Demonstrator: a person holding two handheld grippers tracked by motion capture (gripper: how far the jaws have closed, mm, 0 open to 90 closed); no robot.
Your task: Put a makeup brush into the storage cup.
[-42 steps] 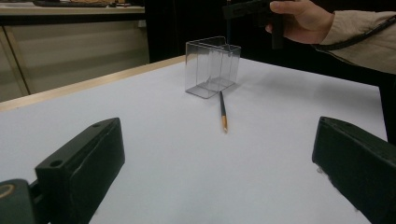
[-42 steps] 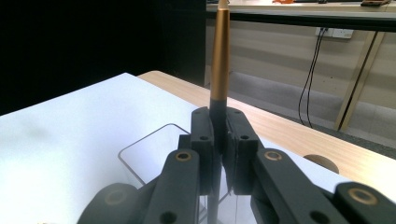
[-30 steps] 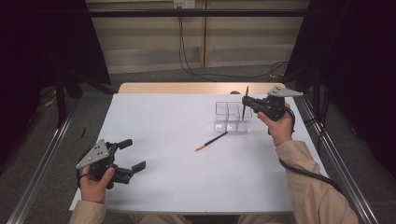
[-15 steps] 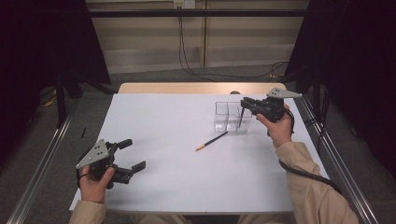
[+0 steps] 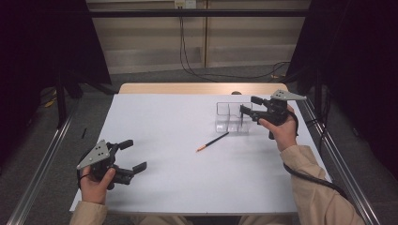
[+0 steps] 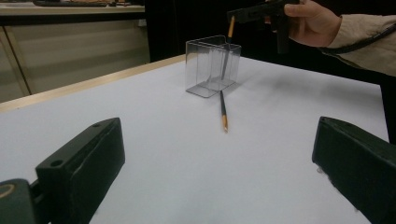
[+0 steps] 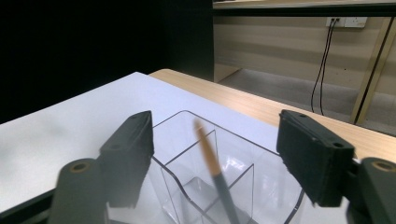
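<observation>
table: white top (image 5: 178,187), wood strip along far edge, metal rails both sides
organizer: clear plastic box w/ compartments (image 5: 230,117), far right part of table, upright; in right gripper view its dividers show just below the jaws (image 7: 224,186)
pencil 1: dark shaft, orange tip, lies flat on table (image 5: 212,141) near middle, just in front-left of organizer, apart from it in high view; in left gripper view (image 6: 223,111) its far end looks close to box base, contact unclear
pencil 2: stands tilted inside organizer (image 6: 226,56), orange top end sticking above rim, right under right gripper; in right gripper view blurred (image 7: 212,168), between the jaws but touching neither; which compartment: can't tell
right gripper: held over organizer (image 5: 246,105), grey plate on top, jaws spread apart, nothing clamped; seen from left gripper view too (image 6: 254,13)
right hand: wraps gripper handle (image 5: 277,129), beige sleeve, cable trails down forearm
left gripper: near-left corner of table (image 5: 133,154), low over surface, jaws wide apart, nothing between them, well apart from pencils & box
left hand: on handle (image 5: 94,180), beige sleeve at bottom edge
bg: dark curtains, cables on floor beyond table
</observation>
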